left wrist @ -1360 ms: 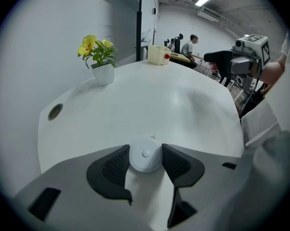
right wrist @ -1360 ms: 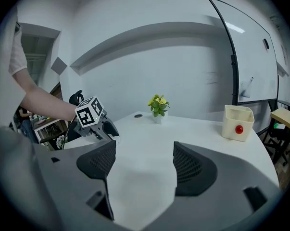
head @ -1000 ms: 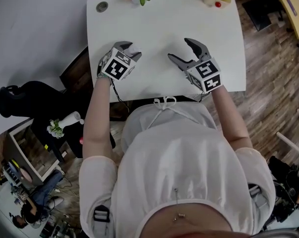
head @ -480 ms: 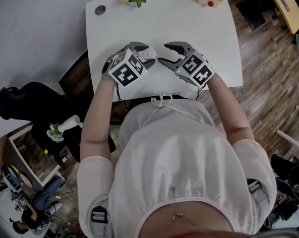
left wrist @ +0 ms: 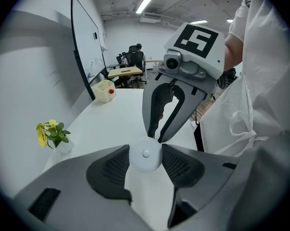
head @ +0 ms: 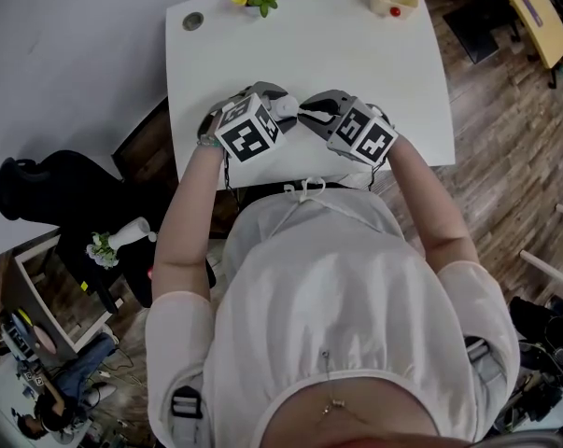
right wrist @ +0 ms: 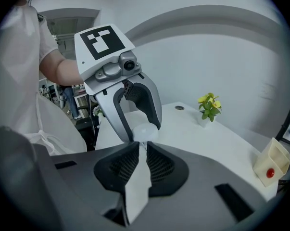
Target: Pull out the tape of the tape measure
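Just over the bench's [head: 356, 54] near edge, the round white tape measure [left wrist: 145, 157] is held clamped in the left claw [left wrist: 145, 153]. The right claw [right wrist: 140, 146], its jaws just closed nearly together, is set against the case's rim at 3 o'clock in the head view. No tab can be made out between them. The pull is judged to run toward 3 o'clock.

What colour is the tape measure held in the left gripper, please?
The tape measure is white; clearest in the left gripper view.
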Tool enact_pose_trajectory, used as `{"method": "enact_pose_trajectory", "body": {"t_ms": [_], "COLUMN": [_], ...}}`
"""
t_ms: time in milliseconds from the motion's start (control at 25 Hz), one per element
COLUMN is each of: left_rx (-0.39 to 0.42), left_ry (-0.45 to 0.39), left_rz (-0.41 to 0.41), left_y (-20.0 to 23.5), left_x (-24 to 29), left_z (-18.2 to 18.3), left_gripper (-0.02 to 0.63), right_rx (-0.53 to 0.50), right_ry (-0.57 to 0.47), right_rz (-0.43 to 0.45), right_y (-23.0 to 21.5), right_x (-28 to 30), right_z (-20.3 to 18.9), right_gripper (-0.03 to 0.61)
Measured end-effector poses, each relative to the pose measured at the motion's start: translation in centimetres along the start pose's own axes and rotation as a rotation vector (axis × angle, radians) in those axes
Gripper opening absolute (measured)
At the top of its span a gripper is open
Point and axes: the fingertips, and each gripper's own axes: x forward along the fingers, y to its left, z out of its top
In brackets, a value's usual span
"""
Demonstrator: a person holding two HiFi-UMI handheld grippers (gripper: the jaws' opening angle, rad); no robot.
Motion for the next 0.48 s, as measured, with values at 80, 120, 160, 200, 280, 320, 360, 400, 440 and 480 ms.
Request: {"method": "enact_pose_trajectory", "body": {"t_ms": [80,120,160,200,280,320,360,400,440,480], "left_rx": [-0.001,-0.004,-0.007,-0.009,-0.012,-0.016,-0.022,-0.029,-0.037,-0.046], "left_ry": [-0.004,-0.007,-0.011,-0.014,-0.019,-0.022,-0.026,-0.029,-0.033,-0.039], "left_rz": [0.0,0.001,0.003,0.005,0.014,0.019,0.024,0.03,0.035,0.038], "left_y": [-0.2,-0.28,-0.29,-0.25,-0.14,-0.13,-0.16,-0.2,-0.24,-0.26], "left_x": [-0.1,-0.17,-0.24,-0.29,-0.32,-0.31,-0.3,-0.29,-0.32,-0.37], "left_z": [0.12,0.22,0.31,0.39,0.51,0.55,0.58,0.6,0.61,0.61], "left_gripper": [0.227,0.227,0.227,0.227,0.227,0.227,0.227,0.227,0.227,0.227], "right_rx": [-0.013,-0.022,-0.031,-0.039,-0.051,-0.05,-0.045,-0.038,-0.033,-0.029], "right_ry": [0.004,0.004,0.004,0.004,0.006,0.007,0.008,0.009,0.008,0.005], "right_rz": [-0.006,-0.009,-0.01,-0.011,-0.013,-0.015,-0.018,-0.022,-0.027,-0.032], "right_y": [0.07,0.11,0.14,0.12,0.01,-0.02,-0.04,-0.04,-0.05,-0.07], "right_x": [-0.21,-0.34,-0.44,-0.5,-0.58,-0.61,-0.65,-0.71,-0.81,-0.92], "right_z": [-0.06,-0.06,-0.05,0.0,0.04,0.01,-0.06,-0.13,-0.18,-0.2], "right_gripper": [0.027,0.022,0.02,0.015,0.014,0.014,0.012,0.012,0.012,0.012]}}
